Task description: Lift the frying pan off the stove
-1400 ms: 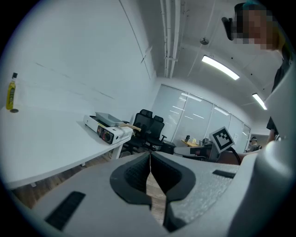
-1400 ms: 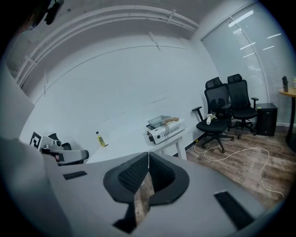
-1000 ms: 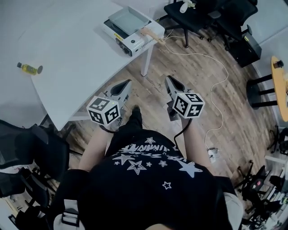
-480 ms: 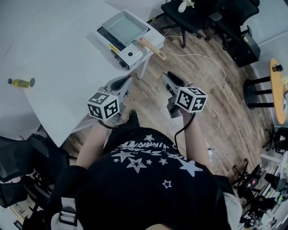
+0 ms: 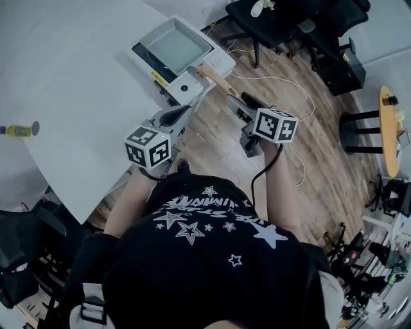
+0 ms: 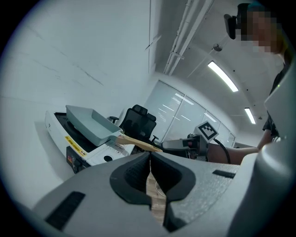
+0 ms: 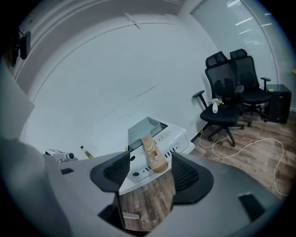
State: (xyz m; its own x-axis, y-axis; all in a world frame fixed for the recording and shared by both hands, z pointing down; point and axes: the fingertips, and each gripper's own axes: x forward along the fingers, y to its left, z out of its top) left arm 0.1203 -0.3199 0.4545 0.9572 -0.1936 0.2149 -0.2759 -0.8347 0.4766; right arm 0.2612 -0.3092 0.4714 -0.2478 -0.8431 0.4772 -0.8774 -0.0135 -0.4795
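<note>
The pan [image 5: 174,46] sits on the stove [image 5: 221,62] at a corner of the white surface [image 5: 77,83]. Its wooden handle [image 5: 215,78] sticks out past the surface's edge, over the floor [image 5: 321,160].

Against the earlier frames, both grippers are closer to the stove, and pan and stove lie nearer the person in the head view. The right gripper [image 5: 234,103] was shut a second ago and its jaws have just been opening. They now stand wide apart, and in the right gripper view the handle's [image 7: 155,157] end shows in the gap between them, with neither pad pressing on it. The left gripper [image 5: 183,110] has its jaws closed together on nothing, as before.

A small yellow bottle [image 5: 19,130] lies well apart from the stove, near the surface's left edge. The floor is wood plank, with a white cable [image 5: 282,80] trailing across it. Black chairs [image 5: 276,16] stand beyond the stove, and a round table [image 5: 388,128] stands off to the right.

Both of the person's forearms reach forward. The right gripper tilts down toward the handle, its tip just short of the handle's end. The left gripper points more nearly level, its tip at the surface's edge just below the stove. From the left gripper view the pan [image 6: 90,127] rests level on the stove [image 6: 92,155], with the right gripper [image 6: 173,146] just beside the handle's [image 6: 138,142] tip.
</note>
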